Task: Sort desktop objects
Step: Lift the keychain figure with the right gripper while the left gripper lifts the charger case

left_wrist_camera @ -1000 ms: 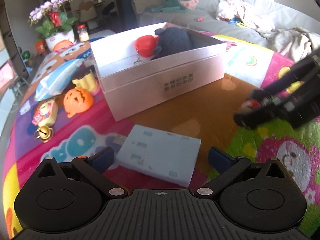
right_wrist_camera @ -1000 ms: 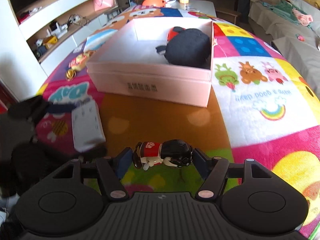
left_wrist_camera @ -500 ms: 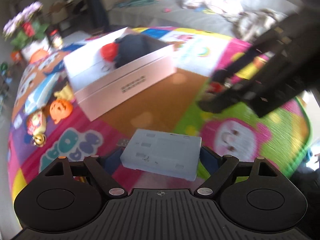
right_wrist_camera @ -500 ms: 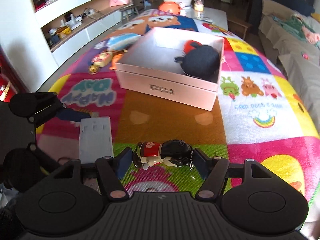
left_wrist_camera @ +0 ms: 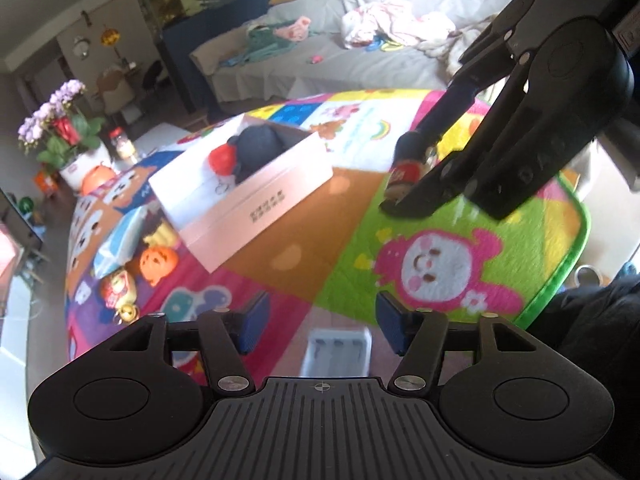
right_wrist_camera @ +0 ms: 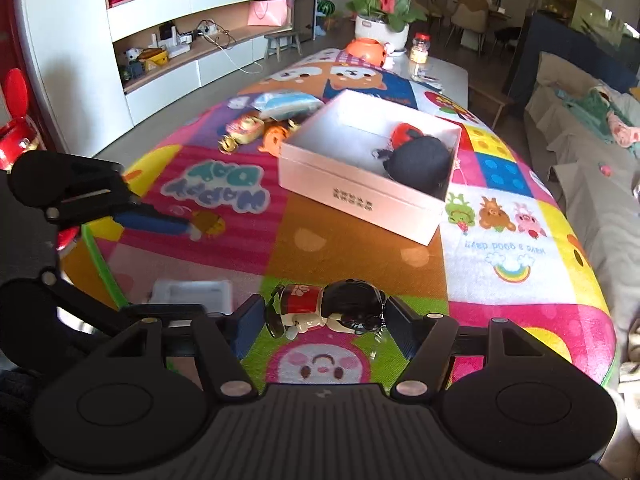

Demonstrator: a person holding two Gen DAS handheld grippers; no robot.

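A white open box stands on the colourful play mat, with a black pouch and a red toy inside. My right gripper is shut on a small doll with black hair and a red shirt, held sideways above the mat. My left gripper has its jaws closing. A pale grey case shows end-on between them, low and blurred, with a gap to each blue pad. The right wrist view shows the same case beside the left gripper's lower finger.
Left of the box lie an orange pumpkin toy, a blue tissue pack and a bell charm. A flower pot stands at the far end. The mat's green edge runs on the right, with a sofa behind.
Both grippers have risen above the mat. The left jaws have narrowed, and the case, seen broadside between them before, now shows only its narrow end. The right gripper still holds the doll.
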